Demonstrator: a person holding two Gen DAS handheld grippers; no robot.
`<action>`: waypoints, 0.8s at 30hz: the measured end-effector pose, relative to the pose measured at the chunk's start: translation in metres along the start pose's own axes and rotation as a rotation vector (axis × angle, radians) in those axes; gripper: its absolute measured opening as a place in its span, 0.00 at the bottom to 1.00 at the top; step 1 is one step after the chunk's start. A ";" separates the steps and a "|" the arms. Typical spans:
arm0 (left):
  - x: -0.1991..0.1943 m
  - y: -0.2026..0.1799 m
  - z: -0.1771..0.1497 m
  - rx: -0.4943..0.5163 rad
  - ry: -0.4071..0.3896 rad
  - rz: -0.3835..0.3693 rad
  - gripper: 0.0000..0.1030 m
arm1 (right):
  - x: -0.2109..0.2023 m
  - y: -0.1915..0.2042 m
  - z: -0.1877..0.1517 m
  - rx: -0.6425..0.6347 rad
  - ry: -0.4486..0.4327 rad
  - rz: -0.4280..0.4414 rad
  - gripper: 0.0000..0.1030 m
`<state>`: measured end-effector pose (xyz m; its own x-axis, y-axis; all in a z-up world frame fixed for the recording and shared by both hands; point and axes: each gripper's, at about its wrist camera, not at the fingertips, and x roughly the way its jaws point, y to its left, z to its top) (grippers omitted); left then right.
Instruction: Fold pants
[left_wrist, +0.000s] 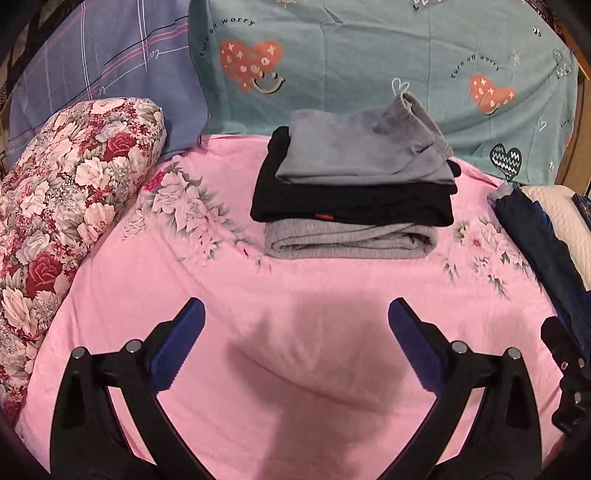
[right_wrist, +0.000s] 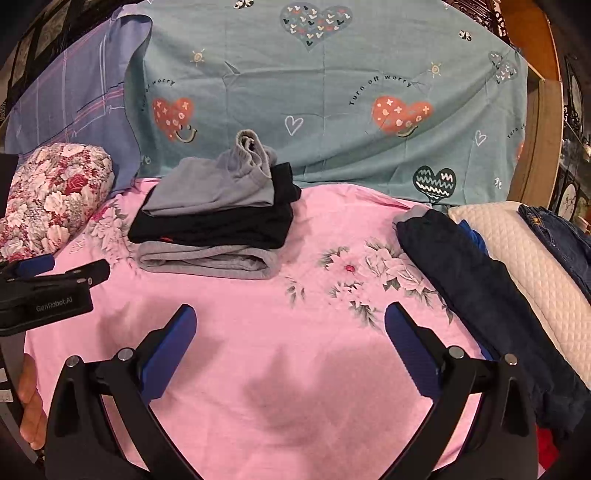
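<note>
A stack of three folded pants lies at the far side of the pink sheet: a blue-grey pair (left_wrist: 364, 149) on top, a black pair (left_wrist: 351, 201) in the middle, a light grey pair (left_wrist: 347, 240) at the bottom. The stack also shows in the right wrist view (right_wrist: 218, 218). Unfolded dark navy pants (right_wrist: 476, 291) lie along the right edge, also in the left wrist view (left_wrist: 543, 254). My left gripper (left_wrist: 295, 314) is open and empty above the bare sheet. My right gripper (right_wrist: 290, 317) is open and empty. The left gripper also shows at the left of the right wrist view (right_wrist: 51, 273).
A floral bolster (left_wrist: 62, 206) lies at the left. A teal heart-print cloth (left_wrist: 369, 62) and a purple plaid cloth (left_wrist: 99, 66) hang behind. A white quilted pillow (right_wrist: 524, 254) with jeans (right_wrist: 561, 240) on it sits at the right. The pink floral sheet (right_wrist: 295, 369) covers the bed.
</note>
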<state>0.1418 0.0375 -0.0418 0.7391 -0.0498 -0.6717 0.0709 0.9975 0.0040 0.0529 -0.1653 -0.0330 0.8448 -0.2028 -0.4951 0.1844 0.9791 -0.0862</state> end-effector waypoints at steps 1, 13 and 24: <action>0.001 0.000 -0.001 0.005 0.002 0.006 0.98 | 0.003 -0.002 -0.001 0.006 0.010 -0.003 0.99; -0.003 -0.005 -0.004 0.029 -0.019 0.013 0.98 | 0.020 -0.009 -0.010 0.084 0.122 0.034 0.99; -0.002 -0.003 -0.004 0.013 -0.021 0.020 0.98 | 0.020 -0.010 -0.009 0.088 0.124 0.044 0.99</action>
<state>0.1372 0.0347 -0.0438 0.7543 -0.0313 -0.6558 0.0646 0.9976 0.0266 0.0636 -0.1789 -0.0498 0.7859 -0.1507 -0.5998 0.1968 0.9804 0.0115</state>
